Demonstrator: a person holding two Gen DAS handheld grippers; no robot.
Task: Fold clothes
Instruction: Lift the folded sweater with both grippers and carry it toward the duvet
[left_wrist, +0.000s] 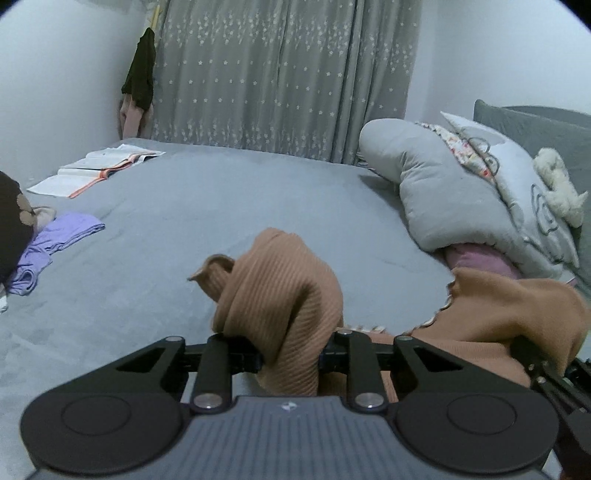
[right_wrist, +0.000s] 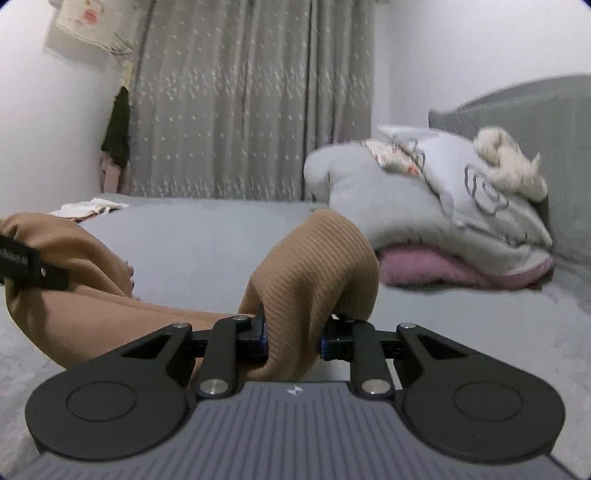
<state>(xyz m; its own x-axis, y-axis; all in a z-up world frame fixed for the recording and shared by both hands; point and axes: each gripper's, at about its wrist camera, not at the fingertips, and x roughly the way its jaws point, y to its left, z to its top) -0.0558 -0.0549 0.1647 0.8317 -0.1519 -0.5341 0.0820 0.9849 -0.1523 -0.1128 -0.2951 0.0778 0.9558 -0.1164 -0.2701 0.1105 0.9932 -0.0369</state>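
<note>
Grey bedspread (left_wrist: 192, 206) fills the lower half of both views, with a grey star-print curtain (left_wrist: 280, 74) behind it

Left gripper (left_wrist: 290, 356) – jaws clamped on a bunched fold of the tan ribbed garment (left_wrist: 284, 280), low centre of its own view; the cloth rises in a rumpled hump above the jaws and hangs a little below them. More of the same garment spreads to the lower right of that frame, where part of the other tool's black body shows at the edge

Right gripper (right_wrist: 293, 338) – jaws pinched on another fold of the garment (right_wrist: 317, 266), low centre; the fabric arches up over the right jaw. At left of this frame the cloth runs across to the left gripper's black finger, which shows at the frame edge

Outward:
- grey pillows (left_wrist: 454, 199) with a pink cushion (right_wrist: 436, 273) under them, right of frame
- white plush toy (left_wrist: 557, 184) on the pillows
- open books (left_wrist: 96, 170) at the bed's far left
- lilac garment (left_wrist: 55, 240), crumpled, left edge
- dark clothing (left_wrist: 140, 70) hanging in the upper-left corner
</note>
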